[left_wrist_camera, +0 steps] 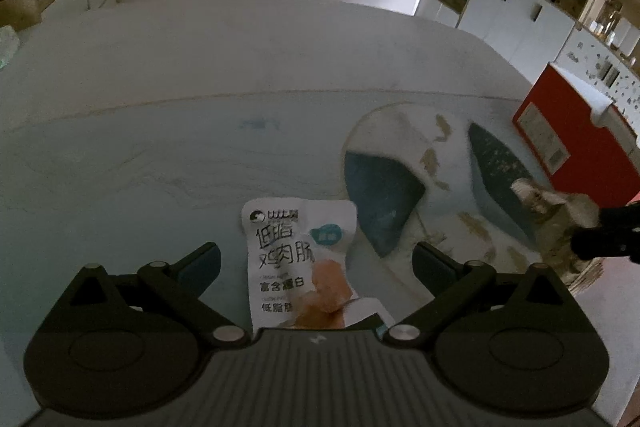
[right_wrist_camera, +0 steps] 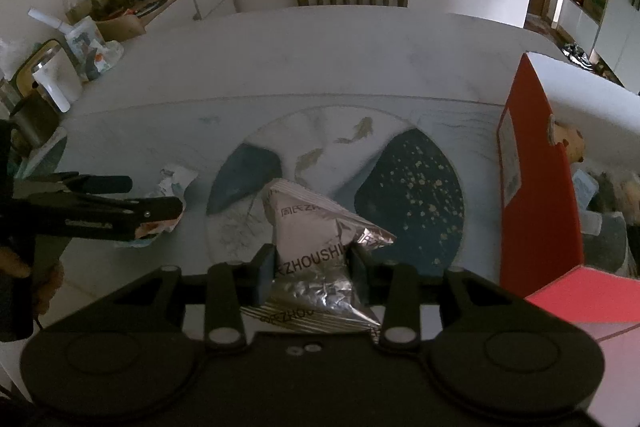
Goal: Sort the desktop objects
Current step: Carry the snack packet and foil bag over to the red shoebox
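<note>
On the near part of the table point(left_wrist_camera: 160, 75), a white snack pouch point(left_wrist_camera: 298, 259) lies flat between the widely parted fingers of the left gripper point(left_wrist_camera: 316, 259); neither pad touches it. The right gripper point(right_wrist_camera: 312, 267) is clamped on a silver foil packet point(right_wrist_camera: 316, 251), held above the round patterned mat point(right_wrist_camera: 420, 187). A red box point(right_wrist_camera: 536, 187) stands to the right.

Handling, as judged: both packs appear light, thin and pliable, with slick film surfaces. The flat pouch offers no raised edge; take hold across its narrow width, pressing down so the pads slide under or pinch the film. The foil packet crumples under pressure; grip the filled middle, not the sealed fin.
</note>
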`<state>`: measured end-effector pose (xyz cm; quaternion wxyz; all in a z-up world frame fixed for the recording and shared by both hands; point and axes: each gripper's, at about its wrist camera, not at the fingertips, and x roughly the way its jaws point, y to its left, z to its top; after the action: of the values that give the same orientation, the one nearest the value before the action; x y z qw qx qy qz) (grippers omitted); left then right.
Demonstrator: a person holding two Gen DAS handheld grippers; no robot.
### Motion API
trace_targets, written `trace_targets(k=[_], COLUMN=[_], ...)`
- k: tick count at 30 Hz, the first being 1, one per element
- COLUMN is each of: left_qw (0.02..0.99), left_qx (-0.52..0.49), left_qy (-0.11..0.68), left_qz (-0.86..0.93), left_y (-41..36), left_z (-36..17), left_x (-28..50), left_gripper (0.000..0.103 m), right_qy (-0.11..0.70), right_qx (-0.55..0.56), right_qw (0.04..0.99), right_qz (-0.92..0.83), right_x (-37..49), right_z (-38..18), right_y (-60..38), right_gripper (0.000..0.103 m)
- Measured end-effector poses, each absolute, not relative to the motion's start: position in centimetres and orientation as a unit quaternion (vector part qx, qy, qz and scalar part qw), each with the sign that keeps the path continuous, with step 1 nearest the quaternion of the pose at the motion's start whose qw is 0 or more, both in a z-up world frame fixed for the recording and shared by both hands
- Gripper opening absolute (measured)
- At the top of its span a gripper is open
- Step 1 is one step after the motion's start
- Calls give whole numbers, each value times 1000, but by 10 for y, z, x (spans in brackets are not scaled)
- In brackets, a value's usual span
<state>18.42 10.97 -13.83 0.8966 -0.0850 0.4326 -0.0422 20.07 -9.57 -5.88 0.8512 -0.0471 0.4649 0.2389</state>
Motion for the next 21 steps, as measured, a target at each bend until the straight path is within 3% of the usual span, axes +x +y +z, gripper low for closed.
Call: trace_targets(k=[16,18,21], left_qw=[897,897,901], left_qx=[-21,-18,-20], left_qy=[440,441,434], left_qz=[-13,-10,-11], left_y=[89,89,91], left_z=[-153,-152,-147], left_x=[196,196,195], left_gripper=[101,95,65], right_qy=[470,471,473], right_qx=[-50,-49,-48], right_qw=[849,849,848], right_qz=[236,235,236], right_x=[206,207,208], right_z=[-60,-61,-62], right_y=[-98,-98,-99], right_gripper=[39,39,39])
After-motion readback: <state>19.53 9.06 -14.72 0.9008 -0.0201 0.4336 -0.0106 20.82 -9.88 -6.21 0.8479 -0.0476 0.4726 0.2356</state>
